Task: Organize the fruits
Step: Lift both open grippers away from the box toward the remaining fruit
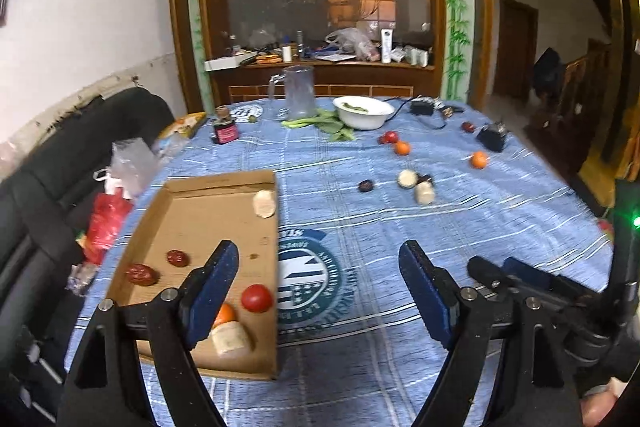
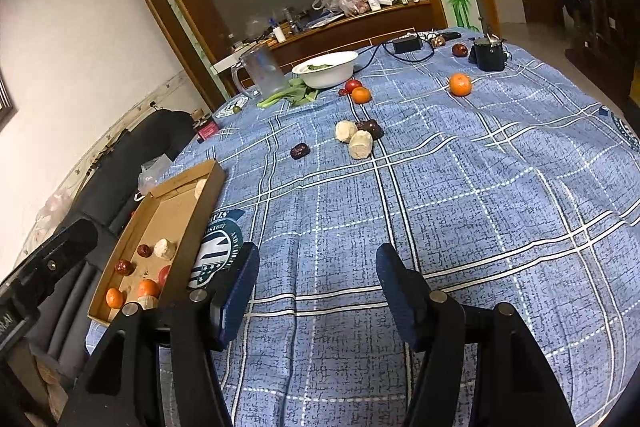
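Observation:
A shallow cardboard tray (image 1: 192, 215) lies at the table's left edge and holds a red tomato (image 1: 257, 298), an orange (image 1: 226, 313), two dark red dates (image 1: 177, 258), and pale peeled chunks (image 1: 264, 203). It also shows in the right wrist view (image 2: 180, 211). Loose on the blue cloth are two oranges (image 2: 460, 84), a tomato (image 2: 353, 85), dark dates (image 2: 299, 151) and two pale chunks (image 2: 360, 144). My left gripper (image 1: 318, 291) is open and empty beside the tray. My right gripper (image 2: 318, 291) is open and empty above bare cloth.
A white bowl (image 2: 326, 69) with greens, a clear jug (image 2: 260, 71), leafy greens (image 2: 296, 93), a small dark jar (image 1: 225, 131), black adapters and cables (image 2: 408, 45) stand at the back. Plastic bags (image 1: 128, 167) and a dark sofa (image 1: 60, 163) lie left of the table.

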Motion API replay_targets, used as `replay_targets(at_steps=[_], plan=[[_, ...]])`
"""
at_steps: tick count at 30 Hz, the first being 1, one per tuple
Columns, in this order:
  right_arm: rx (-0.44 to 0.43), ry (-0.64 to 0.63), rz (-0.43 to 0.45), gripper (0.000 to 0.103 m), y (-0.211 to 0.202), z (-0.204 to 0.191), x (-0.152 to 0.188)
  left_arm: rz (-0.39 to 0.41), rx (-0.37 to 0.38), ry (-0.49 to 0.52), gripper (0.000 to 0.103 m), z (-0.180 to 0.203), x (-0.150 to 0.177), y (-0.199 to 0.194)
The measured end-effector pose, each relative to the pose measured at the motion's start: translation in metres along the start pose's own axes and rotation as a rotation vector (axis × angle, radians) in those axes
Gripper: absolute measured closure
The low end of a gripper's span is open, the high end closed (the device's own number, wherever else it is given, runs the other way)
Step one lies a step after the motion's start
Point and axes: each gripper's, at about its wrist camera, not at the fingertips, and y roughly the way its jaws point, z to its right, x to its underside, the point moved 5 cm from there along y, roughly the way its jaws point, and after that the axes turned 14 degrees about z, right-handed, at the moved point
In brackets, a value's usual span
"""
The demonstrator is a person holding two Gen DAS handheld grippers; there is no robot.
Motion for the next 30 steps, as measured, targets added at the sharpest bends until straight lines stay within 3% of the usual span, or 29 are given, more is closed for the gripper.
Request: replay_targets(at_steps=[8, 30], plan=[[0.019, -0.015, -0.019, 0.038, 0.012, 0.002, 0.007, -0.018, -0.046, 0.092, 0.021, 0.007, 0.011, 0.012], [0.049, -0.026, -0.022, 0.038, 0.019, 0.009, 0.003, -0.060, -0.066, 0.116, 0.021, 0.003, 0.021, 0.025]])
